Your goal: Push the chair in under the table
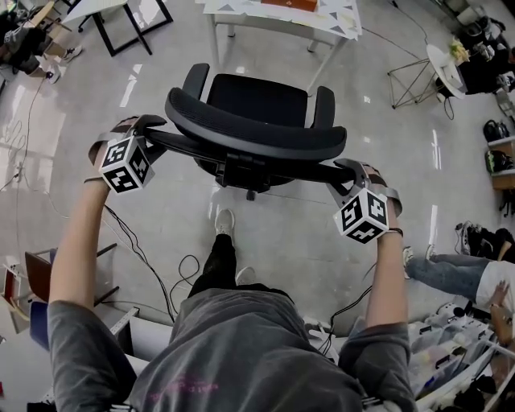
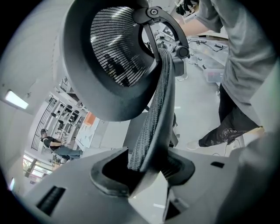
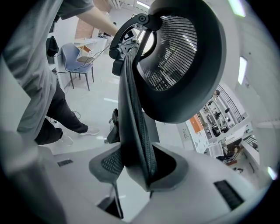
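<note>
A black office chair [image 1: 257, 100] stands in front of me, its seat facing a white table [image 1: 282, 16] at the top of the head view. The curved headrest [image 1: 249, 129] sits above the backrest's top edge [image 1: 241, 157]. My left gripper [image 1: 153, 133] is shut on the left end of that edge, my right gripper [image 1: 346, 173] on the right end. In the left gripper view the mesh backrest edge [image 2: 155, 118] is wedged between the jaws of my left gripper [image 2: 146, 168], under the headrest [image 2: 113, 57]. The right gripper view shows the backrest edge [image 3: 133, 118] clamped in my right gripper [image 3: 138, 168].
Polished floor lies between chair and table. Cables [image 1: 153, 265] trail on the floor by my foot [image 1: 225, 221]. A black-framed table [image 1: 129, 20] stands at the back left, a wire stand [image 1: 410, 80] and round side table [image 1: 442, 64] at the back right. Another person's legs [image 1: 451, 273] and clutter are at the right.
</note>
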Tool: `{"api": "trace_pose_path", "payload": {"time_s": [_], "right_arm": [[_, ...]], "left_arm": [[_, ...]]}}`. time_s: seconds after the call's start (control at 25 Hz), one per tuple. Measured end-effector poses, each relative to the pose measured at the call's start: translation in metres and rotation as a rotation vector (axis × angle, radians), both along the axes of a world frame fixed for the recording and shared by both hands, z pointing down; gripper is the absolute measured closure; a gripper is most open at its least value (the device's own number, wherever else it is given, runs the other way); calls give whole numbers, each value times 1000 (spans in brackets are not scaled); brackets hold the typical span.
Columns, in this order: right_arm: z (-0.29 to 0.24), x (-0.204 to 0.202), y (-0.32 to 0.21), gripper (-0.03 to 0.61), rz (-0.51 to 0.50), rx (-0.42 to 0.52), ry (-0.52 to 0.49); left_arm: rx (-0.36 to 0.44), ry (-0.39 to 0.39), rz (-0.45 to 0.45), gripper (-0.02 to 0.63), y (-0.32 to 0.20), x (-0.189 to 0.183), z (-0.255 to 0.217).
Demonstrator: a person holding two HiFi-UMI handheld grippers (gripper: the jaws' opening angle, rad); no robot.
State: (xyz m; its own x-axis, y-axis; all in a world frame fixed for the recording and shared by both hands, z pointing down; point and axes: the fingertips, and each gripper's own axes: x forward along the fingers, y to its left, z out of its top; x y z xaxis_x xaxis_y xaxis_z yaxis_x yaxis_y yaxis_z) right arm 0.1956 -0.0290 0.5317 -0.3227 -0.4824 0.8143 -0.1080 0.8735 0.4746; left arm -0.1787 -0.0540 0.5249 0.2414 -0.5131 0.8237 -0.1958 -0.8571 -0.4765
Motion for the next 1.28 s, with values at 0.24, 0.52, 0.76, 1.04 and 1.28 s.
{"api": "trace_pose_path", "payload": {"time_s": [0.24,0.52,0.76,1.04,1.28], "right_arm": [[0,9,-53,411,52,-37,33],[4,7,-110,408,98,-56,57],[7,0,-152,407,119,-107,91],[7,-13,-197,407,125,-96,72],[6,-9,-233,407,122,-79,66]], "left_arm": [[-6,4,50,423,-56,8,-1],[-37,-29,97,440,-110,6,2],[-7,29,137,442,-153,2,0],[-5,20,158,459,-207,-3,6],[1,20,146,461,-240,2,7]]}}
